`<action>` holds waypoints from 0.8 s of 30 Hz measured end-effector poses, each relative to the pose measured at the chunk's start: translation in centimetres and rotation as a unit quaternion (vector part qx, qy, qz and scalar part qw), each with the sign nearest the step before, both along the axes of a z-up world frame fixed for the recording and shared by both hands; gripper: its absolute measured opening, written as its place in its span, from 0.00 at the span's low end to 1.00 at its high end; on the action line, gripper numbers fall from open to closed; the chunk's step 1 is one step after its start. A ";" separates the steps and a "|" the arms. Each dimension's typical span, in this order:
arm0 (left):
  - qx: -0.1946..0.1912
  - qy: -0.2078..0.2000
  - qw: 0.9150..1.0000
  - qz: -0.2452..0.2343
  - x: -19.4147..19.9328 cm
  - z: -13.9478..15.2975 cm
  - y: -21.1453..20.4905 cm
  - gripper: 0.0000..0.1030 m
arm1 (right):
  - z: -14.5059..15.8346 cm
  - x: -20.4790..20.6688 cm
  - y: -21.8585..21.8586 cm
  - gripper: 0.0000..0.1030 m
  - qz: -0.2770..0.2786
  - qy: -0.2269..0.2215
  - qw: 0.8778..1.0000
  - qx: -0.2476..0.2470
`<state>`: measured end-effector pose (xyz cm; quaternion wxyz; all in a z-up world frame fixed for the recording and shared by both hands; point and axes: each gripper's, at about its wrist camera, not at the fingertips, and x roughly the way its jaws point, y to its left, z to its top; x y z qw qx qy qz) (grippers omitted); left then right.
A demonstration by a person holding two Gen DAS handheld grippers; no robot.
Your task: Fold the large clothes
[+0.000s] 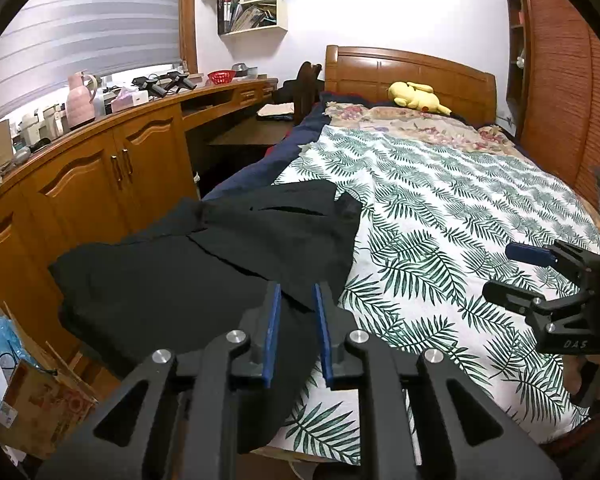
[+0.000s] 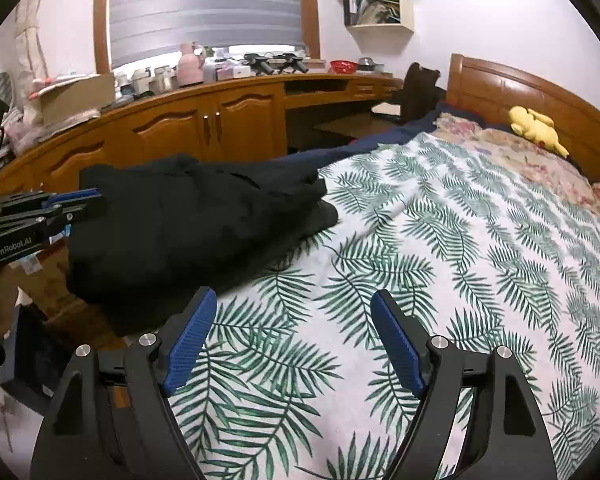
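Observation:
A large black garment (image 1: pixel 188 272) lies folded in a pile at the left edge of the bed (image 1: pixel 440 216), partly hanging over the side; it also shows in the right wrist view (image 2: pixel 188 224). My left gripper (image 1: pixel 298 292) hovers just above the garment's near part, its blue pads a narrow gap apart with nothing between them. My right gripper (image 2: pixel 292 300) is wide open and empty above the leaf-print bedspread (image 2: pixel 420 280), to the right of the garment. Each gripper shows in the other's view: the right one (image 1: pixel 516 268) and the left one (image 2: pixel 80 204).
A yellow plush toy (image 1: pixel 416 98) lies by the wooden headboard (image 1: pixel 412 68). Wooden cabinets and a cluttered desk (image 1: pixel 112 148) run along the left of the bed. Cardboard boxes and bags (image 1: pixel 28 376) stand on the floor at lower left.

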<state>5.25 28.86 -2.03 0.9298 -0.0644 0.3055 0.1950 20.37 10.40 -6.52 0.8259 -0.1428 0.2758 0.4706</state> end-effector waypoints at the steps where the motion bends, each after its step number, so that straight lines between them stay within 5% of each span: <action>1: 0.002 0.002 1.000 -0.001 0.2 -0.1 -0.3 0.16 | 0.0 0.2 -0.3 0.82 -0.003 0.002 1.000 0.002; 7: 0.004 0.013 1.000 -0.020 1.8 -1.0 -2.9 0.18 | -0.1 0.5 -3.0 0.90 -0.030 0.002 1.000 0.004; 24: -0.031 0.014 0.993 -0.113 4.7 -2.1 -14.2 0.19 | 0.5 -2.3 -17.3 0.91 -0.129 -0.006 0.991 0.018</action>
